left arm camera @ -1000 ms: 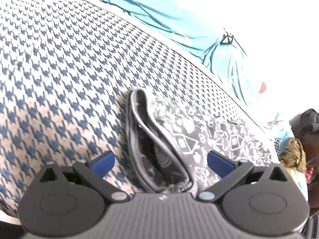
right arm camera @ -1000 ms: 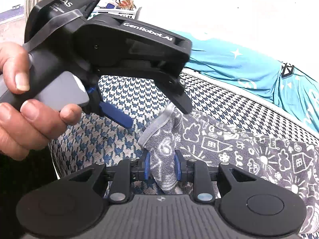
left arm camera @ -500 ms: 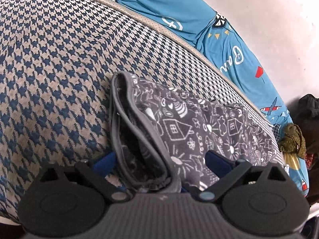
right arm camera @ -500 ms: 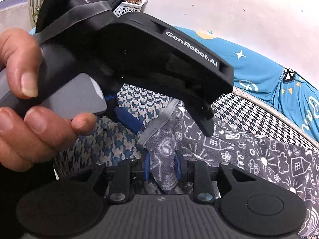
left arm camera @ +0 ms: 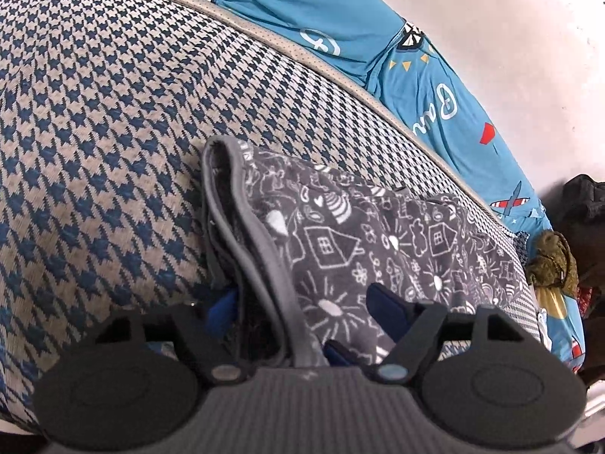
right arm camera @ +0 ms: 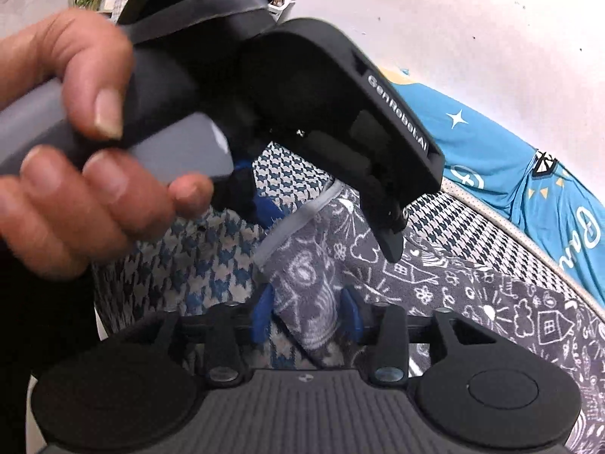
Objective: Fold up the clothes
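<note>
A grey garment [left arm camera: 378, 242] printed with white houses and suns lies on a blue-and-beige houndstooth cushion [left arm camera: 94, 121]. Its plain grey waistband [left arm camera: 261, 249] runs up between the blue pads of my left gripper [left arm camera: 304, 304], which stands open around that edge. In the right wrist view, a hand [right arm camera: 75, 143] holds the left gripper [right arm camera: 325, 223] over the waistband [right arm camera: 298, 223]. My right gripper [right arm camera: 306, 314] is shut on a bunched fold of the garment [right arm camera: 491, 295] just below it.
A turquoise cloth [left arm camera: 416, 60] with stars and planes lies along the cushion's far edge, against a white wall [right arm camera: 453, 30]. An olive bundle [left arm camera: 552, 261] and dark items sit at the far right. The houndstooth cushion [right arm camera: 196, 265] stretches away to the left.
My left gripper has pushed forward over the waistband and its pads have drawn closer together. The right gripper keeps its hold, with its pads slightly further apart.
</note>
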`<state>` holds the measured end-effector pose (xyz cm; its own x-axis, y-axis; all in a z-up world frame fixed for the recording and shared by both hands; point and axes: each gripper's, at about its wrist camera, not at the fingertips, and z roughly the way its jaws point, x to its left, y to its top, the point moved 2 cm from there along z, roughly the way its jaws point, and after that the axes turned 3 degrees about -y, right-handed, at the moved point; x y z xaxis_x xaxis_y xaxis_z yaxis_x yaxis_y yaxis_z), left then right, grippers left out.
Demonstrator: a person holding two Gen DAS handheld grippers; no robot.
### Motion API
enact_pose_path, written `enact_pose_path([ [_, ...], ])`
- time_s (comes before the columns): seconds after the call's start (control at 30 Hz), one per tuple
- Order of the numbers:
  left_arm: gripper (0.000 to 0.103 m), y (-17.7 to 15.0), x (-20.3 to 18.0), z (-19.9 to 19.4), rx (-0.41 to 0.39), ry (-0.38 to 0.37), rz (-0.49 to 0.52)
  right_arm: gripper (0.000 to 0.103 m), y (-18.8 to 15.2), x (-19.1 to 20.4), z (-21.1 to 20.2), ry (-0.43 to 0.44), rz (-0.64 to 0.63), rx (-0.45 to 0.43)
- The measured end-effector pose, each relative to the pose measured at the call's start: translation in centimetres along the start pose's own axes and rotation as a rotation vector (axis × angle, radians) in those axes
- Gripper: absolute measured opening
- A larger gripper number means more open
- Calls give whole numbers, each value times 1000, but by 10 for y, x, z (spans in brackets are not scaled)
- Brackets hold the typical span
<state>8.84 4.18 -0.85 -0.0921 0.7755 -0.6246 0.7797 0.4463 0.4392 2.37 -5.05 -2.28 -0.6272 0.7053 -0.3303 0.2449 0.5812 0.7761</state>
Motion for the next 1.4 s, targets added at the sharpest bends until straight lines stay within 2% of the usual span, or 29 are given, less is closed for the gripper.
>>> enact_pose_path([
  [0.07, 75, 0, 1, 0, 0, -4, -3, 52, -1, 1, 1, -5, -8, 3],
  [0.43, 75, 1, 4, -2, -1, -21, -17, 52, -2, 25, 23, -64, -174, 1],
  [0.5, 75, 0, 5, -4, -3, -19, -22, 45, -5, 29, 19, -65, -174, -3],
  [0.53, 76, 0, 6, -4, -3, -18, -25, 33, -5, 28, 19, -66, -164, -6],
  [0.6, 92, 2, 9, -7, -17, -1, -38, 27, -5, 26, 16, -62, -138, -12],
  [0.63, 95, 3, 11, -8, -27, 11, -46, 25, -6, 25, 13, -58, -129, -19],
  [0.77, 103, 10, 16, -3, -35, 18, -72, 22, -7, 16, 4, -55, -109, -56],
  [0.9, 103, 18, 16, 10, -20, -2, -95, 22, 4, -13, 23, -42, -103, -83],
  [1.07, 103, 27, 12, 26, -7, -21, -99, 22, 1, -14, 26, -17, -94, -100],
  [1.13, 100, 30, 9, 31, -7, -20, -86, 22, -1, -18, 28, 5, -76, -98],
  [1.23, 89, 29, 7, 38, 4, -5, -62, 22, -4, -19, 33, 20, -69, -102],
  [1.3, 77, 26, 5, 42, 7, 25, -43, 22, -7, -17, 35, 20, -77, -107],
  [1.4, 69, 20, 2, 47, 6, 72, 4, 22, -11, -14, 38, 23, -87, -108],
])
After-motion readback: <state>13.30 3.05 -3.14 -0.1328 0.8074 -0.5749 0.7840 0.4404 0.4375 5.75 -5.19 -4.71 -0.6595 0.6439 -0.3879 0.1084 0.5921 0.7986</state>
